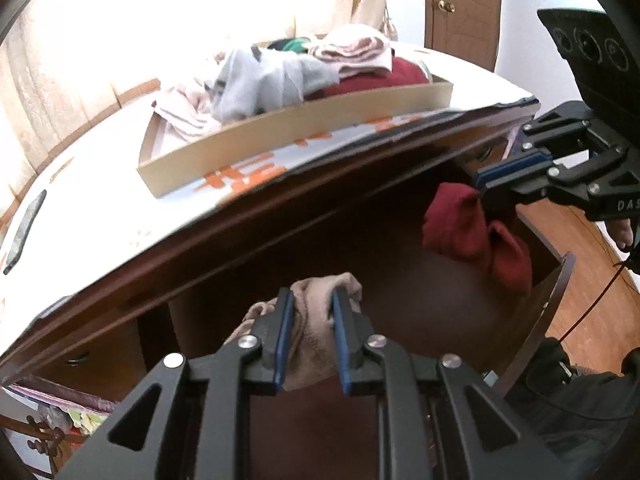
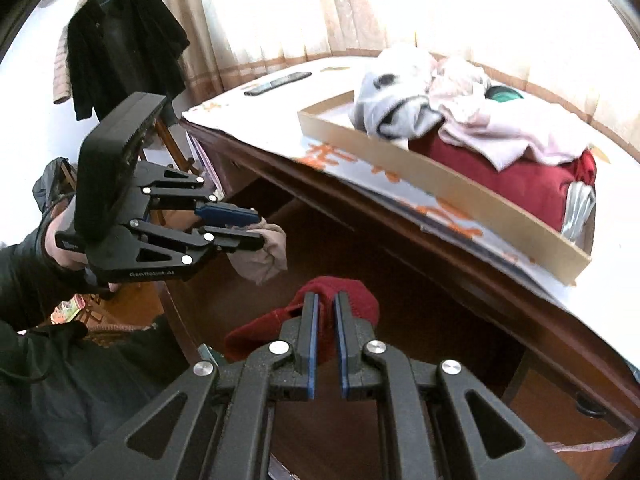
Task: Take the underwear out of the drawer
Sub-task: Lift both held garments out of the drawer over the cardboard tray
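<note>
My left gripper [image 1: 312, 294] is shut on a beige piece of underwear [image 1: 310, 328], which bunches between the blue pads above the open dark wooden drawer [image 1: 554, 292]. In the right wrist view the same gripper [image 2: 260, 227] shows at the left, with the beige cloth [image 2: 270, 256] hanging from its tips. My right gripper [image 2: 325, 299] is shut on a dark red piece of underwear [image 2: 360, 304], also held over the drawer [image 2: 176, 320]. In the left wrist view that gripper [image 1: 482, 188] comes in from the right, with the red cloth [image 1: 472, 236] dangling below it.
A shallow cardboard tray [image 2: 440, 184] of piled clothes in grey, pink and dark red sits on the desk top [image 2: 248, 120] above the drawer. A phone [image 2: 278, 82] lies further back. A black coat [image 2: 120, 40] hangs at the left. A wooden door [image 1: 464, 8] stands behind.
</note>
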A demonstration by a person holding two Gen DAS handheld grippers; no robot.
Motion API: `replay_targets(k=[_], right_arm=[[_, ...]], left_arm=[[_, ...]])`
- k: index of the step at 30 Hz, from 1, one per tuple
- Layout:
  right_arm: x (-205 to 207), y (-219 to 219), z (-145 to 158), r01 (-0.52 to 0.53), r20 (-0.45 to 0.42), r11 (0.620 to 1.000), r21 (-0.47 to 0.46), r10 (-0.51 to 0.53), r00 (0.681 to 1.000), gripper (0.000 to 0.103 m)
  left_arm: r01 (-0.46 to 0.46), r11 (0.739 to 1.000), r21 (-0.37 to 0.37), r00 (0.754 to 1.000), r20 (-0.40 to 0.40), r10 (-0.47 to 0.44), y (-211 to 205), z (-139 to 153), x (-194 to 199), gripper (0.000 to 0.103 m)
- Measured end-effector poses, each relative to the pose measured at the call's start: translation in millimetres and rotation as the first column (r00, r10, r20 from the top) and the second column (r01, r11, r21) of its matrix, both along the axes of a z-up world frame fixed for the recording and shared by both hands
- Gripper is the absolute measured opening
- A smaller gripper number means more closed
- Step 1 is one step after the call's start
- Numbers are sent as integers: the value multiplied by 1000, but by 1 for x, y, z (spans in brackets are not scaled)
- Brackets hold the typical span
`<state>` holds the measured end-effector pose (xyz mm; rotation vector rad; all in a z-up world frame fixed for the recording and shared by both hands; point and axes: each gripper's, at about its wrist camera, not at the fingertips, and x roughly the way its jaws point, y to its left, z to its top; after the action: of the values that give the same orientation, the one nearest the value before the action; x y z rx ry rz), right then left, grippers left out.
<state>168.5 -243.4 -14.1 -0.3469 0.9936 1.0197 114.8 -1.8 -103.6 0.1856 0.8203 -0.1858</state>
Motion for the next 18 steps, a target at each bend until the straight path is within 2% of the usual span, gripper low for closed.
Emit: replay_targets(k=[9,18], right_arm=[[11,22,32,-9,65,999,45,7,998,9],[52,39,101,11,178,991,134,-35,983,9]], left_arm=[[-7,1000,25,997,81,5,3,38,2,17],[-46,996,72,973,228,29,9,109,35,17]])
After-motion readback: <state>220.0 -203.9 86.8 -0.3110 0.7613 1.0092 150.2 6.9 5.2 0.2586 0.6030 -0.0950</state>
